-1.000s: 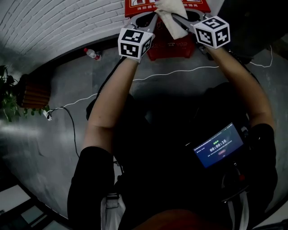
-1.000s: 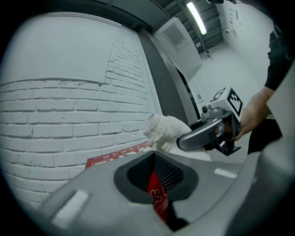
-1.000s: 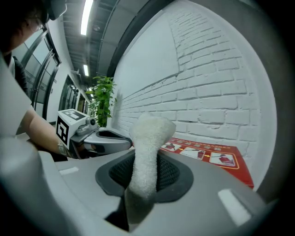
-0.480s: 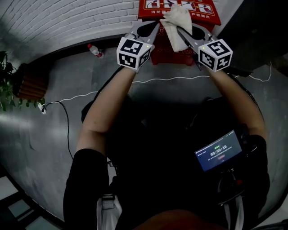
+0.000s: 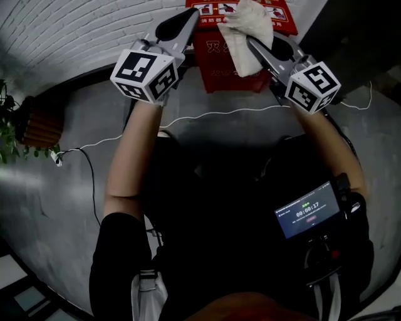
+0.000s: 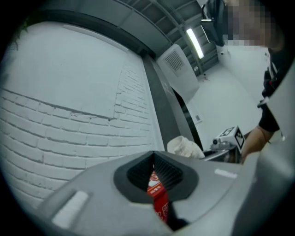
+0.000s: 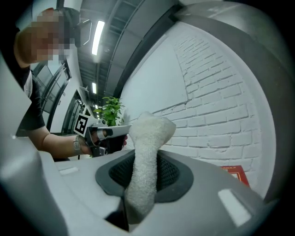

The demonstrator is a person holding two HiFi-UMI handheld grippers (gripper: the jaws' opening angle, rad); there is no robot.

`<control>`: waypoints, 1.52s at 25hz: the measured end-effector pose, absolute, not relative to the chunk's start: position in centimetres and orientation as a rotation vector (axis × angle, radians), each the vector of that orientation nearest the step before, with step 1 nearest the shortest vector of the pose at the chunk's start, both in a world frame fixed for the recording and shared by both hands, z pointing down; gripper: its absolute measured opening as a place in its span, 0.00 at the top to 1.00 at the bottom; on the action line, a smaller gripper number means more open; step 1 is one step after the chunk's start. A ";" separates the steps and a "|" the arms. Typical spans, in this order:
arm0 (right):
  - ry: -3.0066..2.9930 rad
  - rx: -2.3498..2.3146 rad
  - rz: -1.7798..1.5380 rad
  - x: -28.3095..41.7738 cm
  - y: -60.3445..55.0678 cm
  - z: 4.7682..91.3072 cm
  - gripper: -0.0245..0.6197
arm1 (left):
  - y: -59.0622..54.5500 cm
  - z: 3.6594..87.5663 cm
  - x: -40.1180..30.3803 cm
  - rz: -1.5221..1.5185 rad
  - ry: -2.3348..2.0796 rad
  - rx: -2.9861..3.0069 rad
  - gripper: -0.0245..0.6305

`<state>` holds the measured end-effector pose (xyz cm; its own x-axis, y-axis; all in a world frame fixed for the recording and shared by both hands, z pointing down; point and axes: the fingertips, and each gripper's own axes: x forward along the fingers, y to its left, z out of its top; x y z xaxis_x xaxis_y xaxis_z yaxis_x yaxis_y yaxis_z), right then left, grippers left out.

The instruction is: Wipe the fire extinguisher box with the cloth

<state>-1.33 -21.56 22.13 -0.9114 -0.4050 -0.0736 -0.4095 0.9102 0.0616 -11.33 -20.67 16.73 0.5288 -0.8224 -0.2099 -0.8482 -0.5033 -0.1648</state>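
The red fire extinguisher box [image 5: 230, 64] stands against the white brick wall at the top of the head view. A white cloth [image 5: 248, 34] hangs over the box's top and front, and my right gripper [image 5: 252, 44] is shut on it. In the right gripper view the cloth [image 7: 144, 152] stands up out of the closed jaws of that gripper [image 7: 143, 174], with a corner of the box [image 7: 238, 175] at the right. My left gripper [image 5: 192, 14] is shut and holds nothing, off the box's left top corner, apart from the cloth. Through its jaws [image 6: 155, 173] a red strip of the box [image 6: 157, 196] shows.
A white brick wall [image 5: 75, 31] runs behind the box. A white cable [image 5: 238, 113] lies across the grey floor. A potted plant [image 5: 9, 125] in a wooden planter [image 5: 41, 128] stands at far left. A device with a lit screen [image 5: 307, 213] hangs at the person's waist.
My left gripper has drawn away from the cloth, to the left and nearer the camera. The right gripper keeps the cloth on the box. The head view has shifted slightly.
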 end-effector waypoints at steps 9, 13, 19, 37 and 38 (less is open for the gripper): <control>2.977 -0.655 0.180 0.9 -16.4 19.7 0.80 | -13.7 19.7 -7.0 0.117 1.357 -2.668 0.96; 2.932 -0.740 0.008 2.8 -15.8 21.1 0.80 | -13.0 20.9 -5.2 0.182 1.375 -2.682 0.96; 2.919 -0.795 0.035 3.3 -14.1 25.2 0.81 | -12.1 24.3 -4.4 0.174 1.367 -2.634 0.96; 2.987 -0.730 0.032 1.4 -12.1 30.0 0.80 | -12.1 28.6 -5.3 0.205 1.408 -2.704 0.96; 2.988 -0.732 0.031 1.5 -12.2 30.1 0.81 | -12.0 28.5 -5.3 0.209 1.404 -2.706 0.96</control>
